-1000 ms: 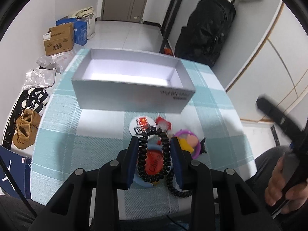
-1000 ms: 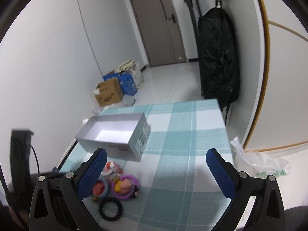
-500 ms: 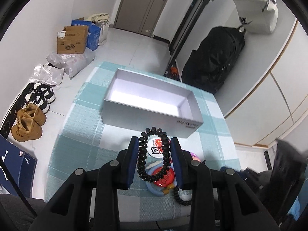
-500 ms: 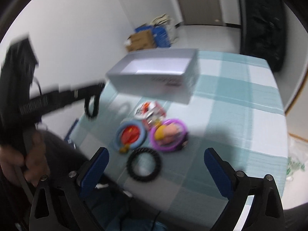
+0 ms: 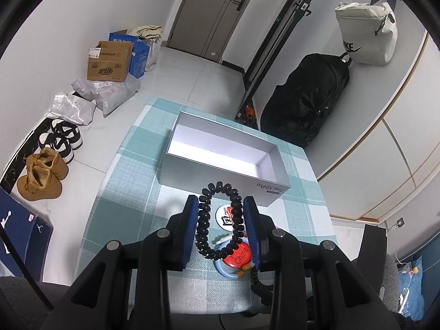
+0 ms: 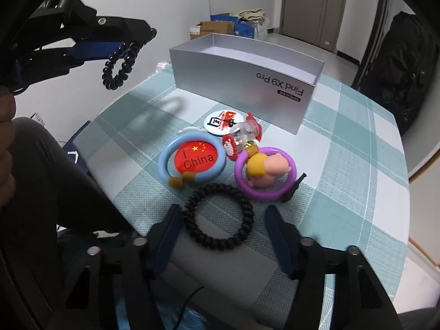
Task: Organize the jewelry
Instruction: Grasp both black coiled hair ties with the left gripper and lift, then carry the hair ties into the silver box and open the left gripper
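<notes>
Left gripper pinches a black coil band aloft near the box; right gripper gapes wide around another band on the table.

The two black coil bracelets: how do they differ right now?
The held bracelet is clamped in the left gripper, off the table, squeezed into a narrow oval. The second bracelet lies flat and round on the cloth between the open right gripper fingers, ungrasped. Both are black spiral coils outside the grey box.
</notes>
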`<state>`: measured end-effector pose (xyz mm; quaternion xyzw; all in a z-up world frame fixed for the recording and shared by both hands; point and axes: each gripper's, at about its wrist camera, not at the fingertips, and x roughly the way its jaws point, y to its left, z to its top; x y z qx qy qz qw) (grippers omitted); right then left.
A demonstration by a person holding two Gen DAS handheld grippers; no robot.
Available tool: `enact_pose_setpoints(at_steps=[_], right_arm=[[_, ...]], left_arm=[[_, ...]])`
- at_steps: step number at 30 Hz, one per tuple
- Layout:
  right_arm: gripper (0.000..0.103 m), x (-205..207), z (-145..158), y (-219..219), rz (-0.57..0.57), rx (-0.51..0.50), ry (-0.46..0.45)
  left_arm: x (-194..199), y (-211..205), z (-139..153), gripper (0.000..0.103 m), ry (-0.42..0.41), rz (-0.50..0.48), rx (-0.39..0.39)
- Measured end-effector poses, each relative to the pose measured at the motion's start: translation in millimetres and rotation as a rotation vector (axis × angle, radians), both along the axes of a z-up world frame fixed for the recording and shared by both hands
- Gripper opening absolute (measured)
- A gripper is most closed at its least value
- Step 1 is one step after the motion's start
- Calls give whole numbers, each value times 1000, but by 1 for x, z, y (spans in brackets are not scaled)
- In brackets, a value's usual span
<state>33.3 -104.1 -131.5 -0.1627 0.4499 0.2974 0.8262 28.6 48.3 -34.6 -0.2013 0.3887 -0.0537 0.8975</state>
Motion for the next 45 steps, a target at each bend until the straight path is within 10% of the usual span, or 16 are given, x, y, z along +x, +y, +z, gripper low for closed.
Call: enact_pose_setpoints(at_steps=[22,31,45], right_arm=[[44,12,32,-41,-94,273,108],[44,32,62,-70,-212,438,24],[44,97,124,-38,-94,530,-95]], left_arm=[[4,-8,1,28,9,6,-9],[15,-11,4,28,13,8,-9],[60,-8,13,28,31,22,60]])
